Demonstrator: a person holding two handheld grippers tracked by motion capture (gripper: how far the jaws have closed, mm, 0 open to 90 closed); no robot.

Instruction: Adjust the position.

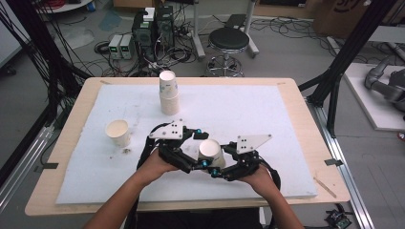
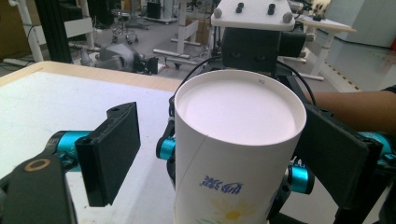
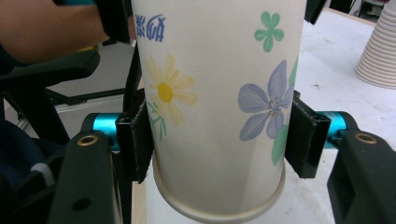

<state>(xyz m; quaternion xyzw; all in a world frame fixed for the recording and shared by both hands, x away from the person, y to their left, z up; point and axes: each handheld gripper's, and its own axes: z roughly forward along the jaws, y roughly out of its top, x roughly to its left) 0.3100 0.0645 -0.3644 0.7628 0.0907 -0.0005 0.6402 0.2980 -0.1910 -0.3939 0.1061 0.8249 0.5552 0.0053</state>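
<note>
In the high view, the flowered paper cup (image 1: 210, 151) is held upside down between the two hands at the table's six o'clock edge, with the left gripper (image 1: 197, 143) at its nine o'clock and the right gripper (image 1: 220, 168) at its five o'clock; a stack of paper cups (image 1: 168, 93) stands at twelve o'clock and a single paper cup (image 1: 118, 132) at nine o'clock on the white foam mat (image 1: 267, 114). In the left gripper view, that gripper's jaws stand spread, one pad clear of the cup. In the right gripper view, the jaws pinch the cup's wall from both sides.
</note>
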